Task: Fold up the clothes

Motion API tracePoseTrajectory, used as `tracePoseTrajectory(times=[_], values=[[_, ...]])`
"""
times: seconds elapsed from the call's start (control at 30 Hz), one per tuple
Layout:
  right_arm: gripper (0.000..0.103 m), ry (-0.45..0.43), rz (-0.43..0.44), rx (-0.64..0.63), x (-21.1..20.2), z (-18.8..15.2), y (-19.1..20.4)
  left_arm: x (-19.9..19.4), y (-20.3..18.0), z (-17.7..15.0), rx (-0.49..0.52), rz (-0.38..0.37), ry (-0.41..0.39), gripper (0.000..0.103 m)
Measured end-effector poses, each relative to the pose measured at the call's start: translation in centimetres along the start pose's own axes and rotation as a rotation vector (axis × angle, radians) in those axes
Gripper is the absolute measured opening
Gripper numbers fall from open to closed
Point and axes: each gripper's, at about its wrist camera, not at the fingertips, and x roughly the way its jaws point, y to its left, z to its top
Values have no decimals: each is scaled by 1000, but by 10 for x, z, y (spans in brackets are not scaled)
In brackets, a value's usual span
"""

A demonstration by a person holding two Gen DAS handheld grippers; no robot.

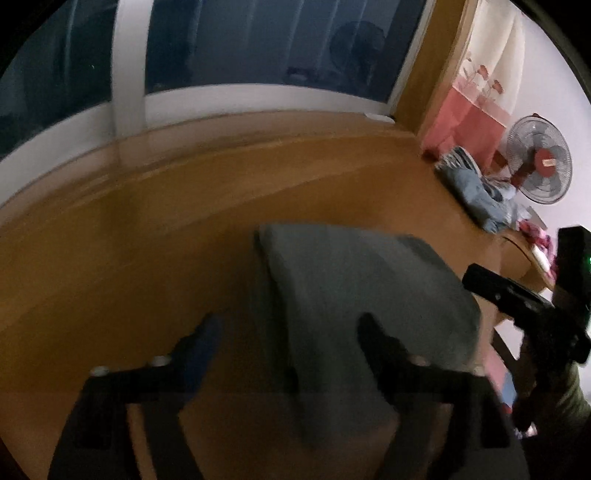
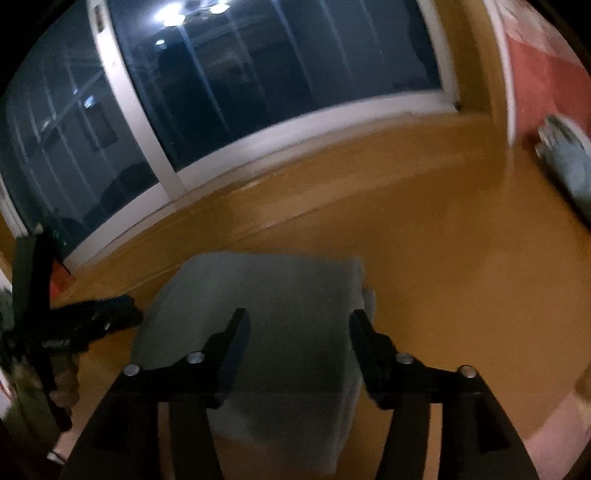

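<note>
The folded garment [image 1: 354, 295] is plain grey on an ochre-brown worktop [image 1: 147, 229]. Both claws are black. The far clothes pile [image 1: 476, 192] is light blue; the fan [image 1: 539, 162] has a red hub.

Dim, motion-blurred, fisheye-warped; glare on window [image 2: 192, 11]

no text, label or number is legible in either view.
</note>
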Motion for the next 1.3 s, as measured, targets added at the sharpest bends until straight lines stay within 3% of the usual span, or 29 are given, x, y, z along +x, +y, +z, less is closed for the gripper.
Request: tracePoseTrajectory(times=[0.17, 0.43, 0.73, 0.83, 0.97, 1.03, 1.1, 1.3], values=[[57, 65, 13, 76, 3, -18, -3, -5, -15, -29, 63, -67, 35, 79], [57, 106, -13, 118, 14, -36, -5, 36, -11, -41, -30, -150, 119, 79], [64, 111, -68, 65, 25, -32, 1, 34, -19, -44, 70, -70, 107, 79], [65, 126, -61, 56, 35, -29, 0, 41, -22, -45, 33, -49, 128, 79], [65, 157, 17, 21, 39, -24, -12, 44, -30, -46, 11, -14, 113, 79], [61, 173, 56, 3, 41, -21, -18, 45, -35, -47, -8, 10, 116, 77], [49, 188, 104, -45, 43, -17, -20, 46, -41, -47, -40, 10, 112, 71], [39, 264, 218, -154, 55, -1, -25, 47, -61, -53, -116, 79, 73, 57]])
